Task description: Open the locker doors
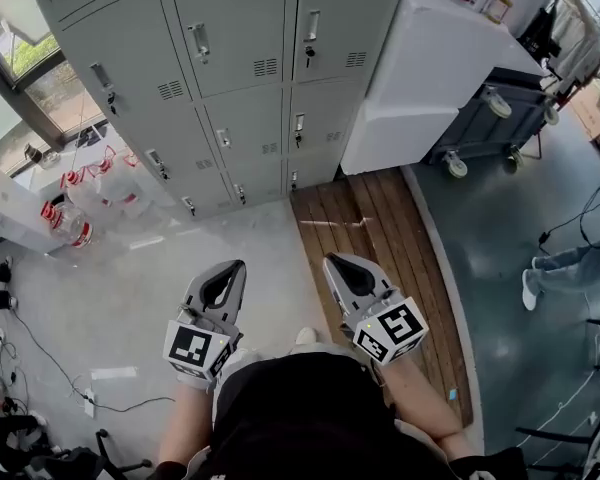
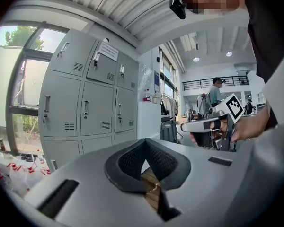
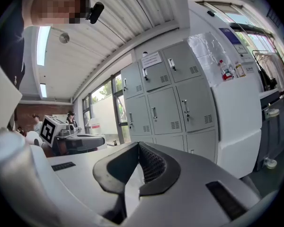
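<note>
The grey metal locker bank, all its doors closed, stands at twelve o'clock, well apart from both tools. The grey hand-held left gripper and right gripper sit at six o'clock, each with its jaws pressed together on nothing.

I see grey metal locker doors ahead, all shut, upright handles w/ small vent slots, several cols & rows
</note>
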